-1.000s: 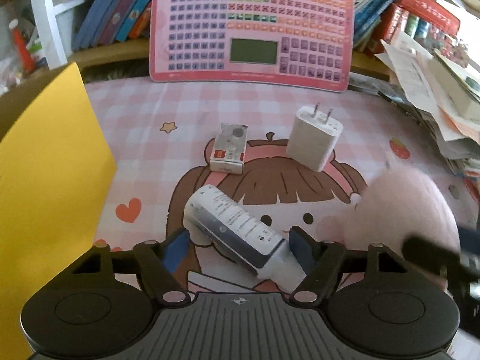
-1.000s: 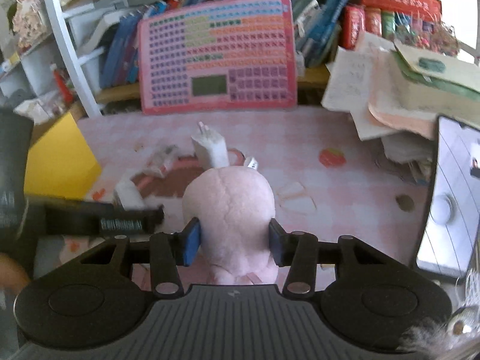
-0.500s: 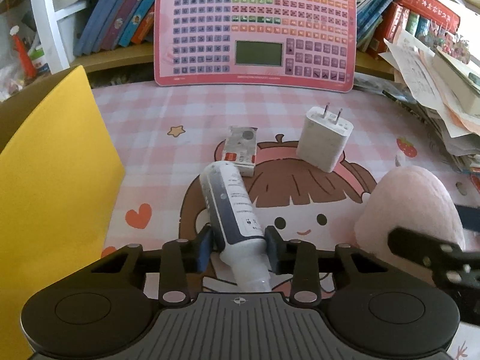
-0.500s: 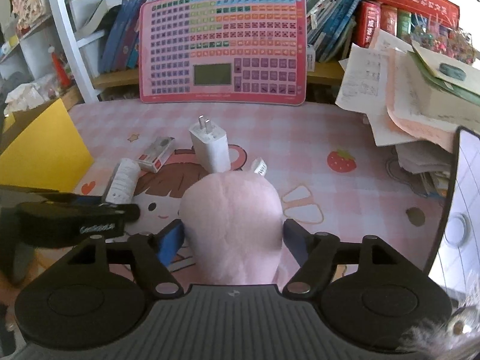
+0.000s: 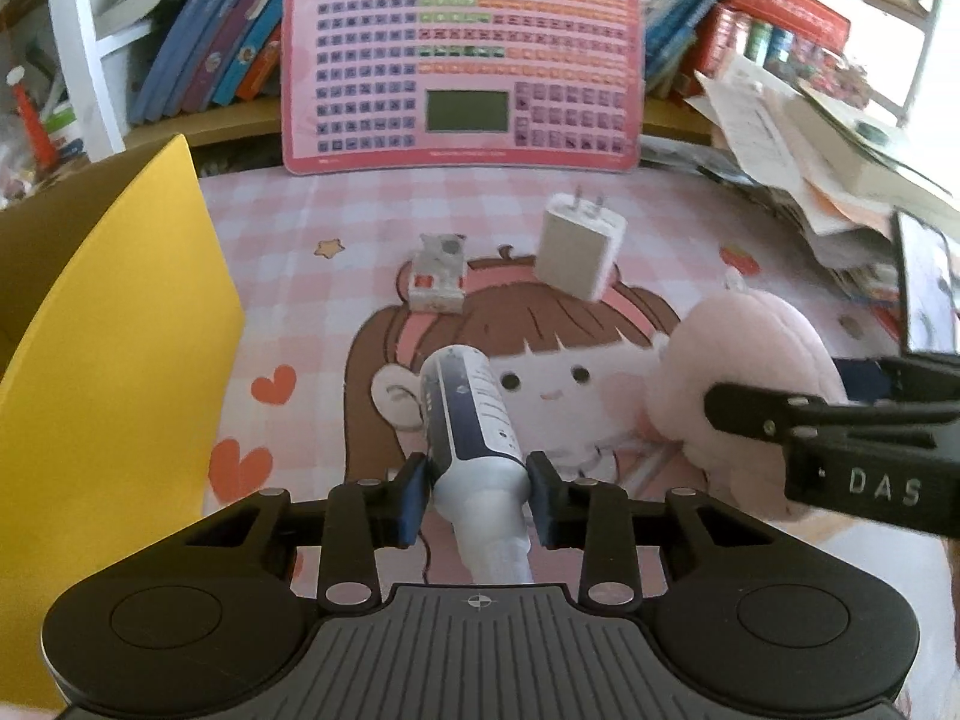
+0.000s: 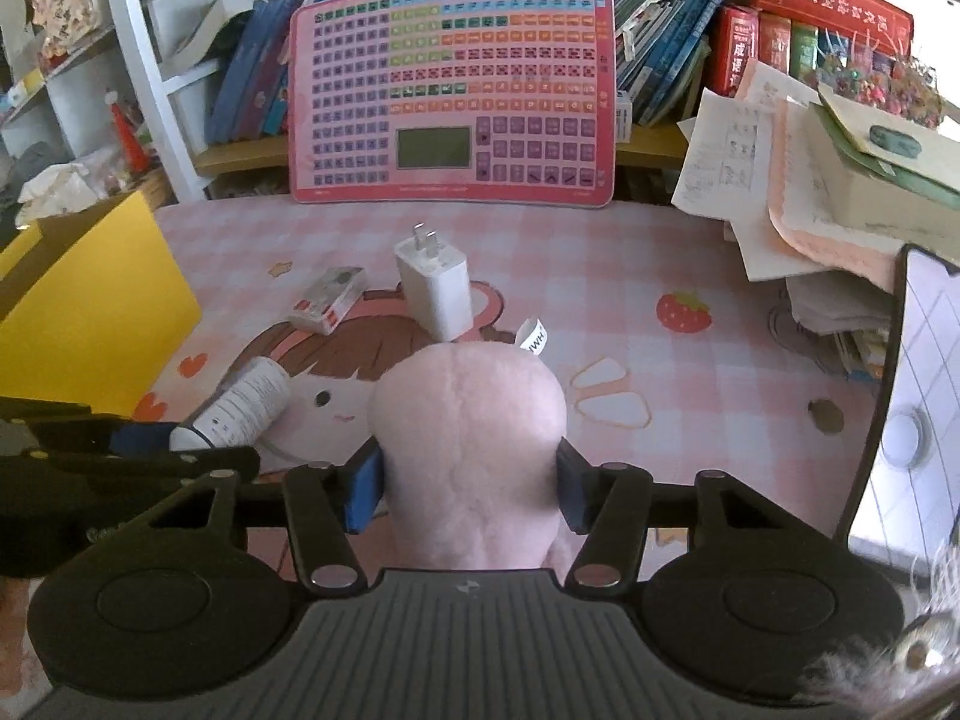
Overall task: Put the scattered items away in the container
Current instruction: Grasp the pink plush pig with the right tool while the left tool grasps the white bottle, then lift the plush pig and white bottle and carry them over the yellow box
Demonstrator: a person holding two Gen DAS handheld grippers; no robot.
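Observation:
My left gripper (image 5: 477, 480) is shut on a white and dark blue bottle (image 5: 468, 414), gripped near its neck, its base pointing away over the pink mat. In the right wrist view the same bottle (image 6: 249, 405) shows at lower left. My right gripper (image 6: 468, 486) has a pink plush toy (image 6: 468, 432) between its jaws, which are closing, and both pads touch its sides. The plush (image 5: 750, 360) also sits at the right of the left wrist view. A yellow cardboard box (image 5: 120, 360) stands open at the left.
A white wall charger (image 5: 579, 246) and a small white and red box (image 5: 438, 276) lie on the mat beyond the bottle. A pink key chart board (image 5: 462, 60) leans against bookshelves at the back. Stacked papers (image 6: 810, 210) and an upright screen (image 6: 918, 408) crowd the right side.
The left jaws closed on the bottle, which turned to point straight away and rose off the mat. The right jaws widened around the plush, then narrowed again.

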